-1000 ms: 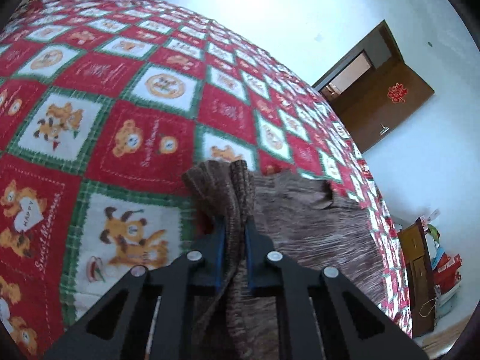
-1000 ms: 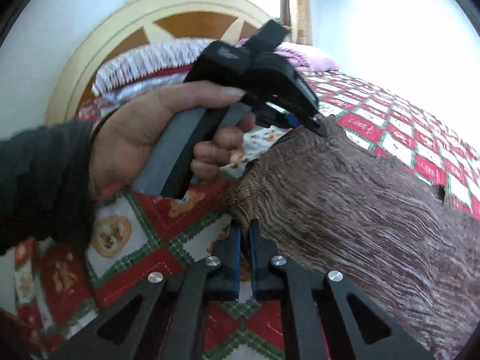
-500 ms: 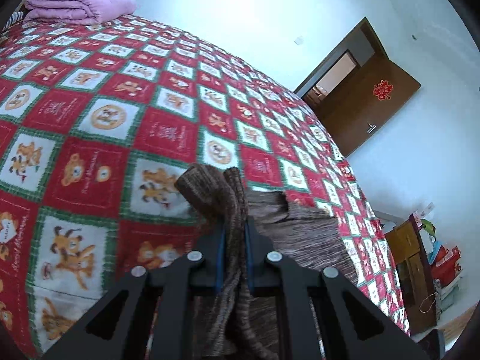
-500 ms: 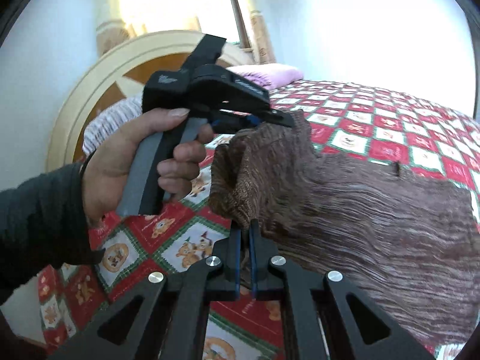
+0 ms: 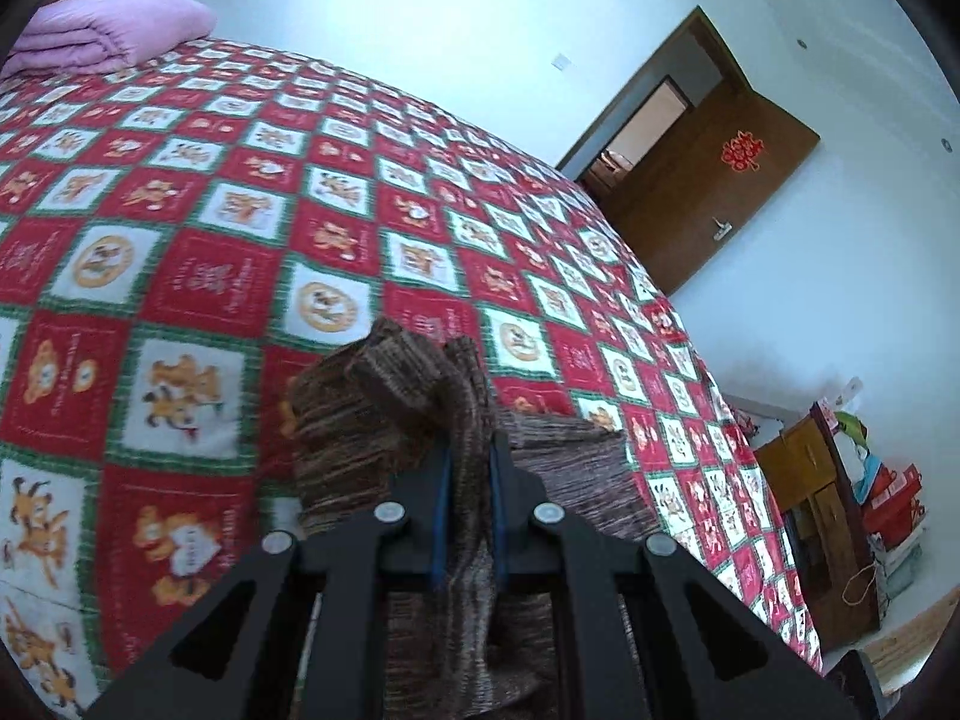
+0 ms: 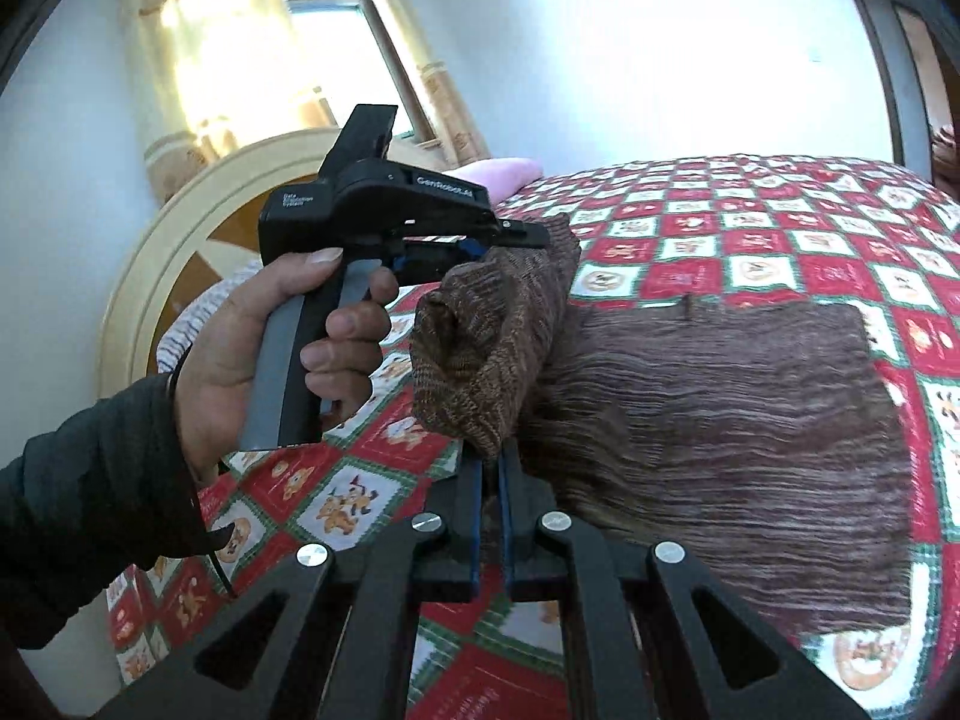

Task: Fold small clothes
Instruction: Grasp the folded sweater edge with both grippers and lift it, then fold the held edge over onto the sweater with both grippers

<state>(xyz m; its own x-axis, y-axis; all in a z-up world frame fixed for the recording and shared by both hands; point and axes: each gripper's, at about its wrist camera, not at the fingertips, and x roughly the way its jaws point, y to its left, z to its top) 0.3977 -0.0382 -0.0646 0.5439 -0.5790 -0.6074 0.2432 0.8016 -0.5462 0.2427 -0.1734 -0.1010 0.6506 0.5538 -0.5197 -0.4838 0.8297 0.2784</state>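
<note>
Both grippers, left (image 5: 468,468) and right (image 6: 492,474), are clenching the brown striped knit garment (image 6: 720,420), lifting its near edge off the red patchwork quilt (image 5: 210,276); next, carrying it over far side

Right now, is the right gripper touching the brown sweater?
Touching. The right wrist view shows the right gripper shut on a bunched edge of the brown sweater, the knit pinched between its blue pads and lifted off the quilt.
</note>
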